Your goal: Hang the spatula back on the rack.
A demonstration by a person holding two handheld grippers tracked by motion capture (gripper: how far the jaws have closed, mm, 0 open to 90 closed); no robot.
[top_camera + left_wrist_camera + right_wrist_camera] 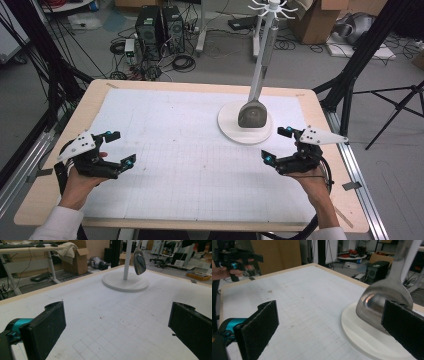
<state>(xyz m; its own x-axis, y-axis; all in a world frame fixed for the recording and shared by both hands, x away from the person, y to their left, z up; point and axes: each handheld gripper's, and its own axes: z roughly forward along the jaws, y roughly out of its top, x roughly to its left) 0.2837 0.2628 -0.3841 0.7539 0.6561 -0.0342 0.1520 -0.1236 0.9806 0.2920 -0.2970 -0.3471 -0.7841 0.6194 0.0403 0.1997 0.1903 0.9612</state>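
While both hands rest low at the near side of the table (60, 150), nothing is gripped. At the left, the left gripper (120, 148) hovers over the gridded mat (190, 165) with its jaws spread wide and only bare mat between them in the left gripper view. Moving right, the white rack (266, 45) stands on its round base (230, 127) at the far right of the mat, and a metal ladle (251, 114) hangs from its top ring of hooks. Furthest right, the right gripper (278, 145) sits just near of the base, jaws wide apart and empty; in the right gripper view the ladle's bowl (374, 305) shows just beyond the right jaw, apart from both pads.

I judge the hanging step done: the ladle looks freely suspended, and the hands are clear of it. What remains is probably only to keep the grippers off the rack so the ladle isn't knocked or swung.

The ladle's long axis runs nearly upright, handle up at the hook, bowl pointing down just above the base, seemingly not touching it.
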